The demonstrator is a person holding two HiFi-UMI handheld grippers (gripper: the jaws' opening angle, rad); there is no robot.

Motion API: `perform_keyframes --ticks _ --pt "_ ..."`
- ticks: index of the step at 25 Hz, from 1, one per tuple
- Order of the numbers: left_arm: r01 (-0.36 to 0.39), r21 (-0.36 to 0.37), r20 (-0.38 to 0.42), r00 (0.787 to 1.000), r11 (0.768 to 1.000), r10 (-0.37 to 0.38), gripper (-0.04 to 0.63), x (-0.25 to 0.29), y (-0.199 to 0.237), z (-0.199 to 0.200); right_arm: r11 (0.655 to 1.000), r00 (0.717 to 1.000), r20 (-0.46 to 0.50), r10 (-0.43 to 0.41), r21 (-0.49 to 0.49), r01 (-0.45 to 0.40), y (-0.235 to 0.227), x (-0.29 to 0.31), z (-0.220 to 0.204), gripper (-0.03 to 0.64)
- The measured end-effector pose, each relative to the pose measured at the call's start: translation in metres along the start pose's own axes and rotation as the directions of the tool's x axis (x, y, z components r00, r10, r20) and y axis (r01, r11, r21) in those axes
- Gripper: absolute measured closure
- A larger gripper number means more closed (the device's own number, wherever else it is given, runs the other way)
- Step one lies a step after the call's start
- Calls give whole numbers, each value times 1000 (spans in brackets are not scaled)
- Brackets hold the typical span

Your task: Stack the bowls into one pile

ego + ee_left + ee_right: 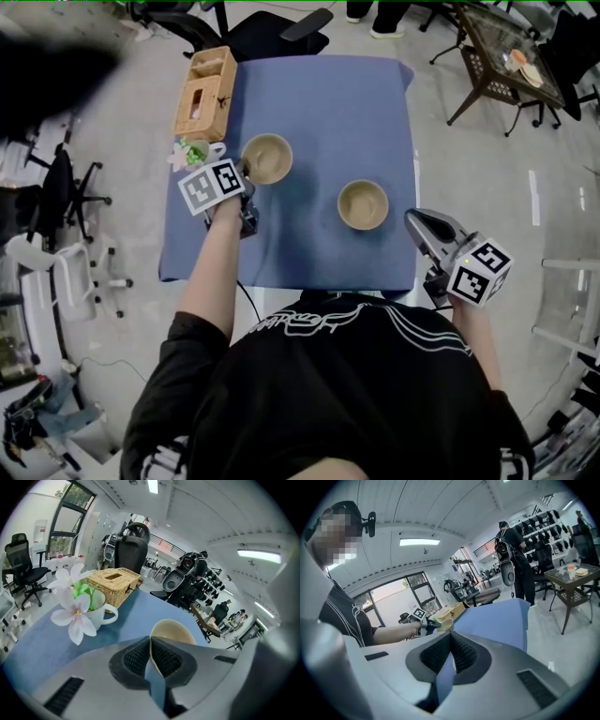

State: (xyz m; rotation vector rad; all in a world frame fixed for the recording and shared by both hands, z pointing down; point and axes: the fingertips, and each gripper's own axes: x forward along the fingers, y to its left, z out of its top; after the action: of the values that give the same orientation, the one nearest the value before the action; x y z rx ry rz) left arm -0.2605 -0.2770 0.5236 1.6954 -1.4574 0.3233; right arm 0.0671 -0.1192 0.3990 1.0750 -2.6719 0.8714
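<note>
Two tan bowls are on the blue-covered table [319, 103]. The left bowl [267, 157] has its near rim pinched by my left gripper [247, 174], which is shut on it. In the left gripper view the thin rim runs down between the dark pads [136, 658] of the left gripper [151, 641], and the bowl [174, 631] opens beyond them, tilted. The other bowl [363, 204] sits free at the middle right. My right gripper [414, 218] hovers off the table's right front corner, shut with nothing in it. From the right gripper [450, 638] view, the held bowl [444, 624] is small and far.
A wicker tissue box [204, 92] stands at the table's far left corner, and a white mug with flowers [192, 152] is just left of the held bowl. Office chairs [80, 202] stand left of the table, a dark side table [506, 66] at far right.
</note>
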Motion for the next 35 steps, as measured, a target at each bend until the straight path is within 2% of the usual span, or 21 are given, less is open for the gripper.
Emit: perform_keyframes --ticks 8,12,16,26,35 --pt "127 56 -30 992 990 -126 563 -16 -61 -6 998 999 23 -32 -54 33 -7 -26 8 591" --pt "193 92 -55 980 977 -189 563 -23 -98 -13 997 998 44 -40 -70 43 -11 -41 16 591" --pt "268 112 -104 961 957 -257 563 -25 -130 -27 996 997 59 -46 -74 50 -14 -50 19 591" --pt "331 166 -181 936 929 -301 563 -26 -182 -60 996 996 72 -43 -69 48 -23 -66 20 591" --pt "332 214 -241 929 919 -280 563 -14 -207 -98 998 997 65 -38 -50 41 -33 -80 13 591"
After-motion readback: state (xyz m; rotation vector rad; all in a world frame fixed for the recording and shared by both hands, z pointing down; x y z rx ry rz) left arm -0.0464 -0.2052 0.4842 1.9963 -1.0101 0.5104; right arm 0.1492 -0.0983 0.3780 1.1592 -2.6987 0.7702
